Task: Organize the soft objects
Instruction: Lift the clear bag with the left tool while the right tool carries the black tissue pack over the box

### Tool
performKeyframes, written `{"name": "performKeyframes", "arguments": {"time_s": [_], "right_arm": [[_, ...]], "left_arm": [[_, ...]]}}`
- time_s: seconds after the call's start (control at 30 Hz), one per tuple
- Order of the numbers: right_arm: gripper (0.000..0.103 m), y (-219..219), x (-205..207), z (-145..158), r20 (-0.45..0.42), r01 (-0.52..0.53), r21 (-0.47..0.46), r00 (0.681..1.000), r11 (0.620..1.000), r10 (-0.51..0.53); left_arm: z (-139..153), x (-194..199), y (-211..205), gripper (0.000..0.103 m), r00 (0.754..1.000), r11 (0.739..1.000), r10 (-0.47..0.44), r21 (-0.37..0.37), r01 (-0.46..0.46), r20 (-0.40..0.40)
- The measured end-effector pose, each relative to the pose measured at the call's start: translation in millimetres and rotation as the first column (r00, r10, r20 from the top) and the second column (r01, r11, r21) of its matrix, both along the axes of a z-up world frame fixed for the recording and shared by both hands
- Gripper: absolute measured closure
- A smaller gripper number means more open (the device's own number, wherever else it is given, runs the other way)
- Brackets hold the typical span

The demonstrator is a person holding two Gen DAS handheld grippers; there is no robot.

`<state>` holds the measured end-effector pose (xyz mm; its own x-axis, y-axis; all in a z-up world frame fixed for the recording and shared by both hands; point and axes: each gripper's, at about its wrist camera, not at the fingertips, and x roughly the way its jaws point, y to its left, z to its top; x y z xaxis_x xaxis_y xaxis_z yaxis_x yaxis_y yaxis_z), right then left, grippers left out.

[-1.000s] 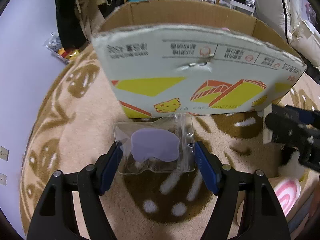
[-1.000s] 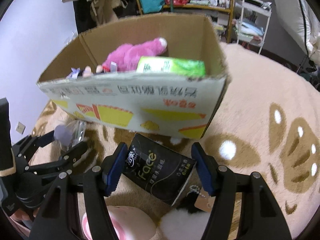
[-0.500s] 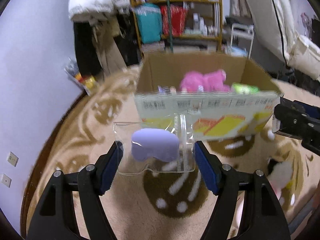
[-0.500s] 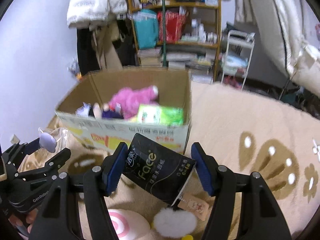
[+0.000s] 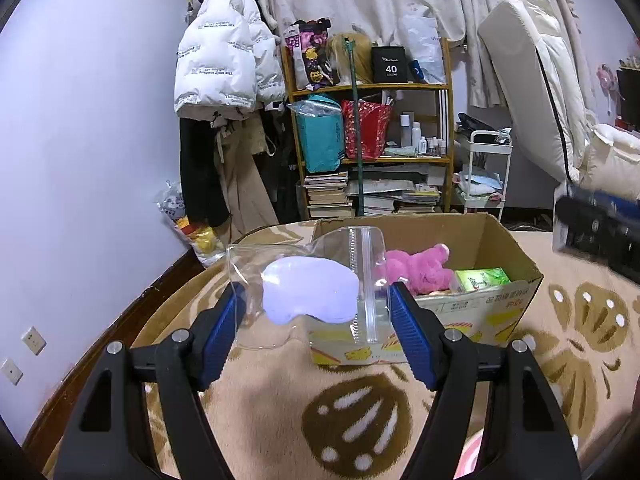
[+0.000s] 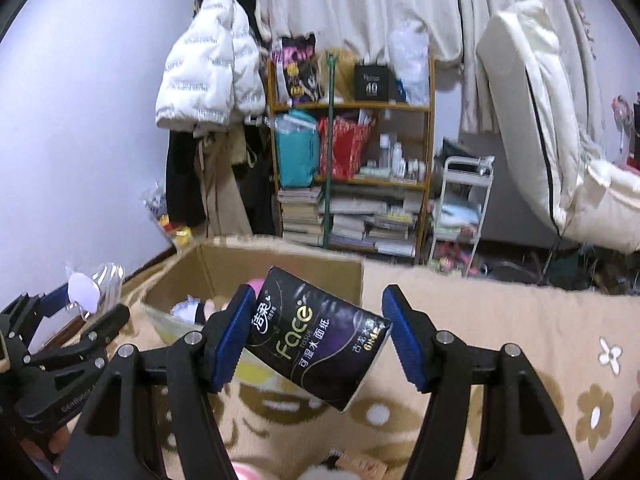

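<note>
Now both loads are held well above the carpet [image 5: 280, 392], whereas a second ago each was held low, close against the printed front wall of the cardboard box [image 5: 496, 304]. By half a second ago the lift was under way, and the box's open top is now looked down into from both wrists.

In the left gripper [image 5: 314, 320] a clear zip bag [image 5: 320, 280] with a lilac soft pad inside is grasped: the blue fingers [image 5: 224, 328] are pressed against the bag's two side edges, and the bag is crumpled slightly between them. It is held in the air short of the box, in front of its near-left corner.

In the right gripper [image 6: 318, 332] a black tissue pack [image 6: 320, 340] is clamped, tilted, with one corner hanging below the fingers. The grip appears to be taken on the upper part of the pack only. It is held in front of the box's near wall.

Inside the box a pink plush toy [image 5: 416, 268] and a green tissue pack [image 5: 482, 278] are already lodged, so part of the sorting seems done. From the raised position, it is judged that both items have been cleared over the rim and that a forward carry and release into the box is what remains. On the carpet near the grippers, further soft things are partly seen at the lower edge, too cropped to be identified.
</note>
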<state>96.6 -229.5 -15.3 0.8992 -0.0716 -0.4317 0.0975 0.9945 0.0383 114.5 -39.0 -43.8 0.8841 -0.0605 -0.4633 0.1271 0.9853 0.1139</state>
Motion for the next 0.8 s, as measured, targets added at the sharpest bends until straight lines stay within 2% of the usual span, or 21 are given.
{"name": "performKeyframes", "arguments": {"time_s": [0.2,0.6,0.8], "right_arm": [[0.034,-5,15,7,0.032,0.000,-0.009,0.999,1.000,0.000],[0.034,-11,44,-8,0.055,-0.042,0.013,0.998,0.999,0.041],[0.034,-14,55,-25,0.024,-0.055,0.028,0.998,0.998,0.054]], "left_arm": [[7,15,-1,0.031,1.000,1.000,0.001,-0.015,0.000,0.031],[6,50,-25,0.031,0.997,0.999,-0.045,0.030,0.043,0.068],[-9,61,-38,0.031,0.995,0.995,-0.092,0.030,0.091,0.030]]}}
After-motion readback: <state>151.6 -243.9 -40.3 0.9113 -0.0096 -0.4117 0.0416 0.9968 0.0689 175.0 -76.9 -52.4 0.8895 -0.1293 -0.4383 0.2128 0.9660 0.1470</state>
